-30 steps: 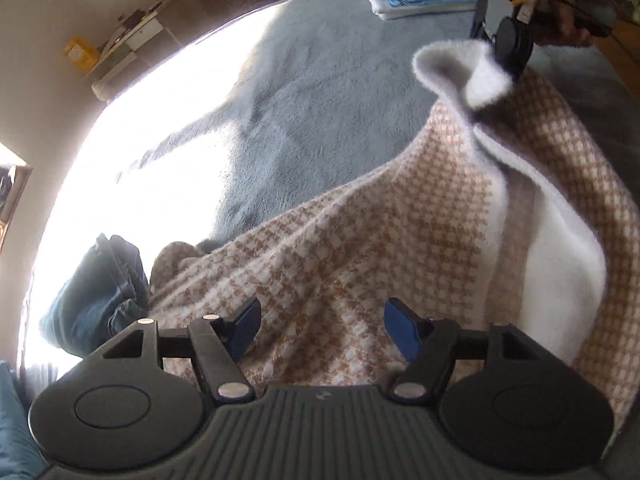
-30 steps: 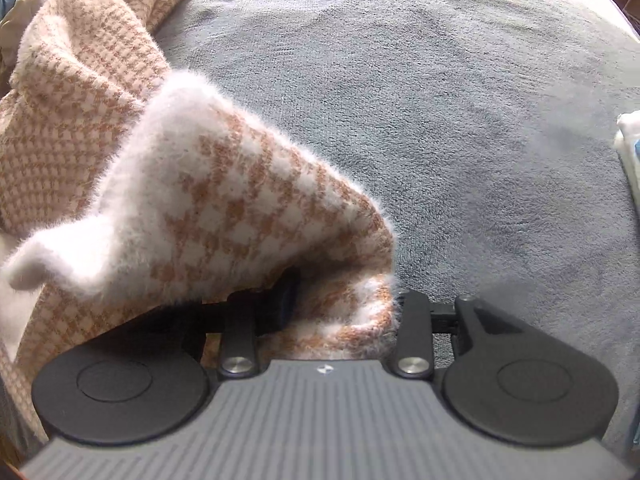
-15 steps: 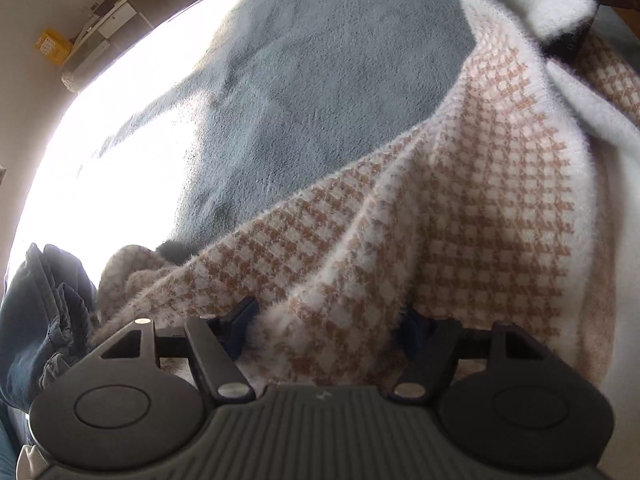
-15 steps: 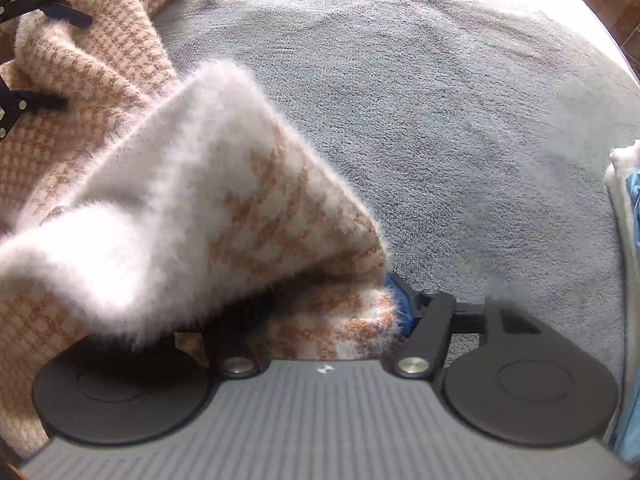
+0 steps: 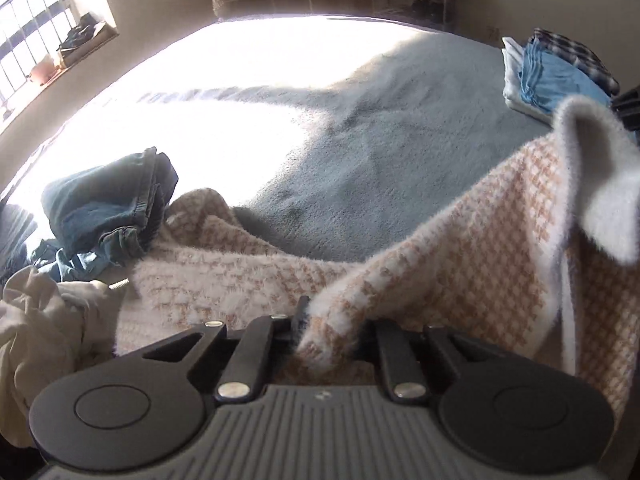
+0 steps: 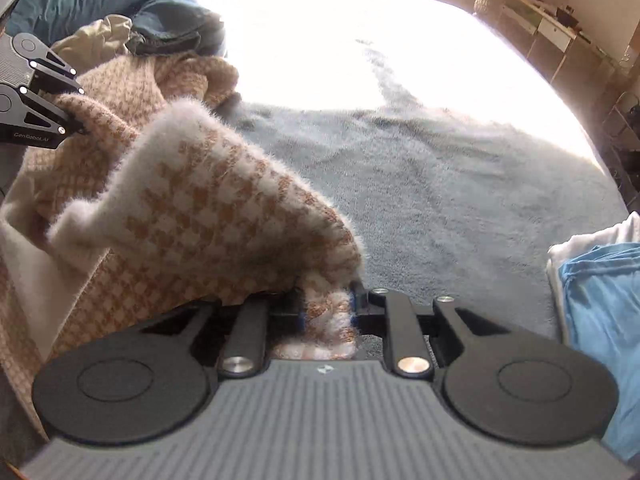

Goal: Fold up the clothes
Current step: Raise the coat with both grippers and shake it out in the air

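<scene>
Pinching one fuzzy edge of the houndstooth sweater [image 5: 500, 248] in the left gripper [image 5: 332, 332], jaws pressed on a bunched fold. Clamping another edge in the right gripper [image 6: 326, 312], blue pads squeezing the white-and-tan knit. Hanging lifted between both, above the grey bed [image 6: 460, 184], with its far end trailing down onto the bedspread beside crumpled jeans [image 5: 108, 208] and a cream garment [image 5: 36, 320]. Flopping over near the right side, a white fuzzy flap [image 5: 600, 184]. Sitting at the bed's edge, well apart, a folded stack [image 5: 556, 72] with blue cloth on white.
</scene>
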`<action>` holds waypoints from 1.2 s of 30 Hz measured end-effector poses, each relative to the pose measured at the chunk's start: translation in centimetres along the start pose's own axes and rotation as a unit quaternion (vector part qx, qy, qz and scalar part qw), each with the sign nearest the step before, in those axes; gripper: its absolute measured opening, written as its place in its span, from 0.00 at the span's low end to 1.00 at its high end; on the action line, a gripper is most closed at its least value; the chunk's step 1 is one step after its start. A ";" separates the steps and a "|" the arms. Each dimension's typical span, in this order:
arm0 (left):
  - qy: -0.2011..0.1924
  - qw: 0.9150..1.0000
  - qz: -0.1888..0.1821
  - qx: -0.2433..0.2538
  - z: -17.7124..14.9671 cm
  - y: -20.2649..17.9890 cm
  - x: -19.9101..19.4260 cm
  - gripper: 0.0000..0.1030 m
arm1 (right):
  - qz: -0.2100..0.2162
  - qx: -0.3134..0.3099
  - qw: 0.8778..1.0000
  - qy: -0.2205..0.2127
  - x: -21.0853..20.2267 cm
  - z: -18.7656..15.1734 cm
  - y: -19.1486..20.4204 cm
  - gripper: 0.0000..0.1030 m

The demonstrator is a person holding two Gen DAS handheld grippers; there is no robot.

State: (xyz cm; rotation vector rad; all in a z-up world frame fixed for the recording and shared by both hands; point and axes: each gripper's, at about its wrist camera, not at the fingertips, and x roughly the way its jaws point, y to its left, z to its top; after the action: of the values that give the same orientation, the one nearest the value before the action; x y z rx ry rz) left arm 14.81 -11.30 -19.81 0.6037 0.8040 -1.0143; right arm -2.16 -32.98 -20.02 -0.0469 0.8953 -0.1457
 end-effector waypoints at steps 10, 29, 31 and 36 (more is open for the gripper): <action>-0.106 0.958 0.041 -0.264 0.3 -2.0 -18.2 0.12 | 0.050 -0.031 0.983 -0.174 -14.2 7.8 -1.5 0.14; -0.306 0.877 0.009 -0.369 -4.5 -8.2 -42.9 0.11 | 0.062 -0.042 0.944 -0.321 -34.8 10.8 -3.5 0.12; -0.305 0.883 -0.016 -0.357 -5.3 -8.8 -43.9 0.11 | 0.042 -0.036 0.942 -0.331 -37.0 9.6 -3.0 0.12; -0.307 0.887 -0.070 -0.338 -6.9 -9.9 -45.3 0.11 | -0.004 -0.019 0.941 -0.338 -41.1 7.0 -1.7 0.12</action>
State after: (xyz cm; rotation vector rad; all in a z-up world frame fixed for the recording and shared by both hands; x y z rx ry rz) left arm -9.55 12.42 12.38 -0.3781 0.5730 -0.8990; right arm -22.17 -28.77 16.35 -0.1287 0.2105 -0.1077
